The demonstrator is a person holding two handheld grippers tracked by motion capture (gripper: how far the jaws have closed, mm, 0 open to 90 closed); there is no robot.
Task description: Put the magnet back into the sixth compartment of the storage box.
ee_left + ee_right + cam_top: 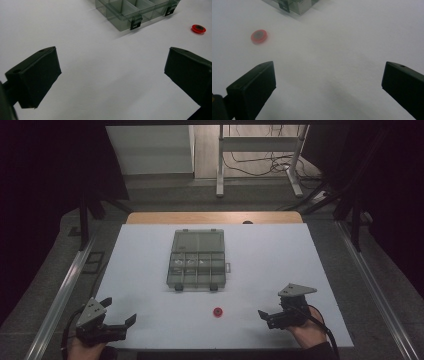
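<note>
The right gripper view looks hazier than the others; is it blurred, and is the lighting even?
Right gripper view: soft and washed out; the red disc is fuzzy-edged. Left gripper view: sharper; the box latches are crisp. High view: the white table is bright, the surroundings dark.

White table [140,270], grey floor [165,195], metal stand [260,142] beyond
</note>
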